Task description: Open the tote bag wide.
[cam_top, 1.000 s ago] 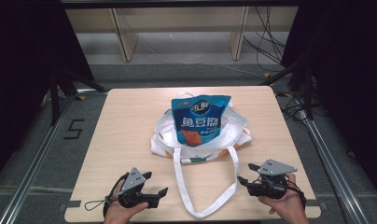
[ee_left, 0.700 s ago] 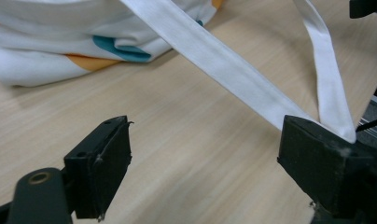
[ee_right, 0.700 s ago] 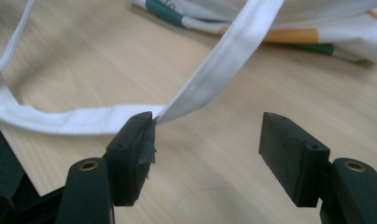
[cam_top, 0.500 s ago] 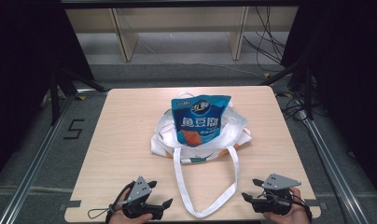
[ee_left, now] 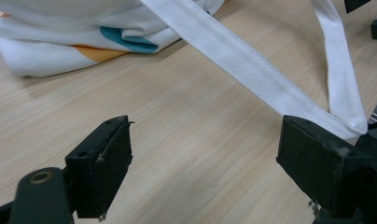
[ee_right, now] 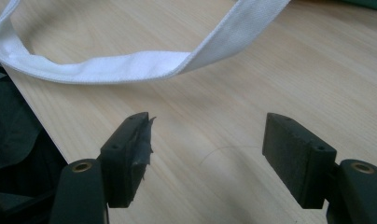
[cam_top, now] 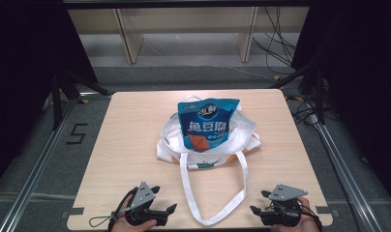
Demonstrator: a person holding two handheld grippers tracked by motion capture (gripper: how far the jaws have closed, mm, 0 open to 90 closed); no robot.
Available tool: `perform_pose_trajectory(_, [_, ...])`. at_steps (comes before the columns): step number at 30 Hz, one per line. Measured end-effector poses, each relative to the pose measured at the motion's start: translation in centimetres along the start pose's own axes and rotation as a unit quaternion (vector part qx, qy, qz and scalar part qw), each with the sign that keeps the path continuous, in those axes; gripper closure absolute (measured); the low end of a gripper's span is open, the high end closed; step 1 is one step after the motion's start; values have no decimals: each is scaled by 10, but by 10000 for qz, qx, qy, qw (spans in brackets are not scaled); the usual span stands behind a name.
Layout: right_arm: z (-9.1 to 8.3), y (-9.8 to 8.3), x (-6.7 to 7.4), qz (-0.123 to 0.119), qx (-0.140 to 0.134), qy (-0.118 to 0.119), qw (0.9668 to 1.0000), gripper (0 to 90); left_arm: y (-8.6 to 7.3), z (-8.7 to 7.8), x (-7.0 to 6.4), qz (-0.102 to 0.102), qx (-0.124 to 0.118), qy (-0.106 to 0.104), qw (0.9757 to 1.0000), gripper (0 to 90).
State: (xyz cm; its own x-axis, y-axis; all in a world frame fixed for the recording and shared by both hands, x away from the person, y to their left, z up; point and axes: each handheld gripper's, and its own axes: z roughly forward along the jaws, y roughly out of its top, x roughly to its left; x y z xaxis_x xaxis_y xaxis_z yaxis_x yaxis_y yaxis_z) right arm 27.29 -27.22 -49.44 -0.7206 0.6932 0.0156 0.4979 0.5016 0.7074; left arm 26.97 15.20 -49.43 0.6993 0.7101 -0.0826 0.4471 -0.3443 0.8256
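Observation:
A white tote bag (cam_top: 208, 145) lies in the middle of the wooden table (cam_top: 126, 145), and a blue snack pouch (cam_top: 206, 124) stands up out of it. Its long white strap (cam_top: 213, 220) loops toward the front edge. My left gripper (cam_top: 164, 199) rests at the front left of the loop, open, and the strap (ee_left: 252, 70) runs just past its right jaw. At the front right, my right gripper (cam_top: 258, 202) is open. Its jaws have just been opening a little further with nothing between them, and the strap (ee_right: 130, 67) lies ahead of them.
Both hands sit close to the table's front edge (cam_top: 198, 228). Wooden shelving (cam_top: 184, 29) stands beyond the far side. Cables (cam_top: 280, 43) trail on the floor at the back right. Metal rails (cam_top: 43, 159) run along both sides, with a "5" mark (cam_top: 76, 134) on the left floor.
Both grippers have slid back toward the table's front edge, on either side of the strap loop. The bag and pouch have not moved.

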Motion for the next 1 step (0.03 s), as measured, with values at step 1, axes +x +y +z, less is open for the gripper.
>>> perform_pose_trajectory(1, [0,0,0,0,0,0,10000,333,0,0,0,0,0,0,10000,170])
